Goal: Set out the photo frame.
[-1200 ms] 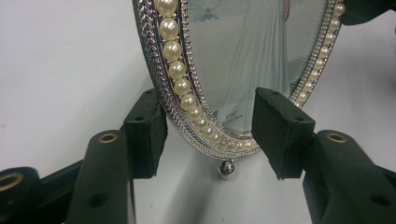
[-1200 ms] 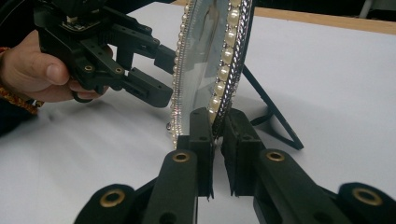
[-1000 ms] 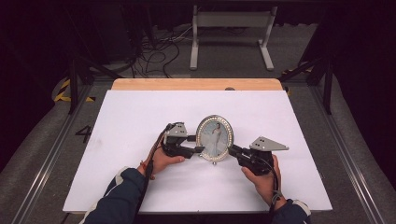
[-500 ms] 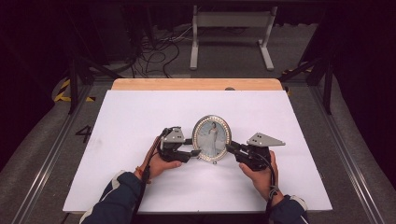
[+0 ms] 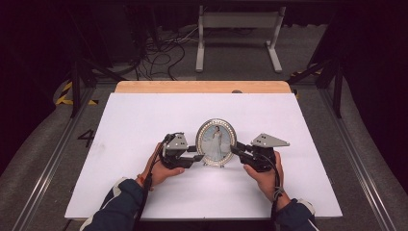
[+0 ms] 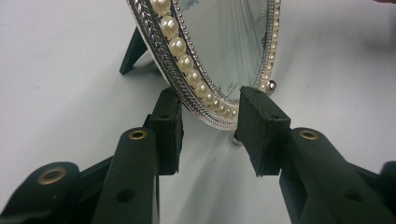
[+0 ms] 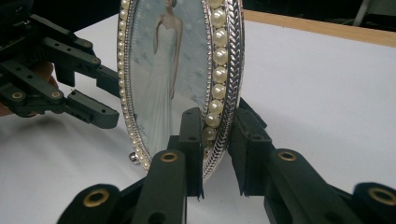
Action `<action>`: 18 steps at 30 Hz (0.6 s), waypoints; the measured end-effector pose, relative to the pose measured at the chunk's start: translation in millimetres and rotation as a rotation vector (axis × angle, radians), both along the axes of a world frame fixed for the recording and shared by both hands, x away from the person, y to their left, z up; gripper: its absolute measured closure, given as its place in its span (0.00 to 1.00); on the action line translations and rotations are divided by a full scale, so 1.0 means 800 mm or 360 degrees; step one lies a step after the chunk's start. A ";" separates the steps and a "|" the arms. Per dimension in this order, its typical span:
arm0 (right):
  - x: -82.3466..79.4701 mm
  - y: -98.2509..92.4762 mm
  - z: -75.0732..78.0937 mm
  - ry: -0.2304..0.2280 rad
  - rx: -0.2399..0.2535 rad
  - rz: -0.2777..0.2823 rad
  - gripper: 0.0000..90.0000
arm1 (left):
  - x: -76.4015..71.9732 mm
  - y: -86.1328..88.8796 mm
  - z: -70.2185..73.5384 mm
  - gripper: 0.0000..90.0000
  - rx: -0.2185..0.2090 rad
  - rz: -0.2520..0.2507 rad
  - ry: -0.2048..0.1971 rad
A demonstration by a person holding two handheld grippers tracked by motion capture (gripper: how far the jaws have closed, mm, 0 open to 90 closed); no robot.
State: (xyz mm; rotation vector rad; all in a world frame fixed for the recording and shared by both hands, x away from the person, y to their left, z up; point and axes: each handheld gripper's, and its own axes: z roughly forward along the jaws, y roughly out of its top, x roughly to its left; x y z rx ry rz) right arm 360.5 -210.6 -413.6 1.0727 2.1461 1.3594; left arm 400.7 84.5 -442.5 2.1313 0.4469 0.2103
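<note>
At the near middle of the tabletop (image 5: 144, 120), between both hands: oval picture frame (image 5: 216, 143), pearl-trimmed, upright on its rear strut (image 6: 132, 51), long axis vertical, picture side towards the person.

To the frame's left, left claw (image 5: 196, 153), held level and pointing inwards at the lower left rim. Seen along its own jaws in the left gripper view: rim edge-on and slanting between the two pads, one pad behind the frame, the other before the glass. Jaws just been closing, yet daylight remains beside the rim, so judged open around it and not yet gripping.

To the frame's right, right claw (image 5: 235, 149), likewise level and pointing inwards. Seen in the right gripper view: near pad against the pearls on the front face, far pad against the back, the lower right rim pinched between them. Judged closed on the frame, jaws only as wide as the rim is thick.

Deciding relation: rim lying straight ahead of each claw, edge-on to the jaw gap, at about the same low height on opposite sides. Neither hand clearly nearer. Likely requirement for a two-sided lift: remaining closure on the left, then equal rise to keep the long axis vertical.
</note>
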 end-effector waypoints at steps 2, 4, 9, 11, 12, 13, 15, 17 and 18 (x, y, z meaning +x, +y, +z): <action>0.001 0.001 0.000 -0.0001 0.0001 0.0006 0.83 | -0.001 0.000 0.000 0.68 0.0005 0.0003 -0.0001; 0.002 0.001 0.000 -0.0007 -0.0012 0.0011 0.83 | -0.002 0.000 0.000 0.68 0.0003 0.0002 -0.0003; 0.003 0.001 0.000 -0.0009 -0.0016 0.0019 0.83 | -0.003 0.001 0.001 0.68 0.0024 -0.0003 -0.0013; 0.003 0.001 0.000 -0.0013 -0.0024 0.0021 0.83 | -0.004 0.000 0.001 0.68 0.0027 0.0004 -0.0019; 0.003 0.001 0.000 -0.0015 -0.0028 0.0022 0.83 | -0.005 0.000 0.001 0.68 0.0035 -0.0003 -0.0025; 0.003 0.001 0.000 -0.0015 -0.0028 0.0022 0.83 | -0.005 0.000 0.001 0.67 0.0035 -0.0003 -0.0025; 0.003 0.002 0.001 -0.0023 -0.0047 0.0026 0.82 | -0.007 0.000 0.002 0.67 0.0055 -0.0004 -0.0041; 0.004 0.002 0.001 -0.0027 -0.0049 0.0031 0.82 | -0.008 0.000 0.002 0.67 0.0068 -0.0006 -0.0049; 0.004 0.002 0.001 -0.0031 -0.0053 0.0031 0.82 | -0.008 0.000 0.002 0.67 0.0067 -0.0007 -0.0049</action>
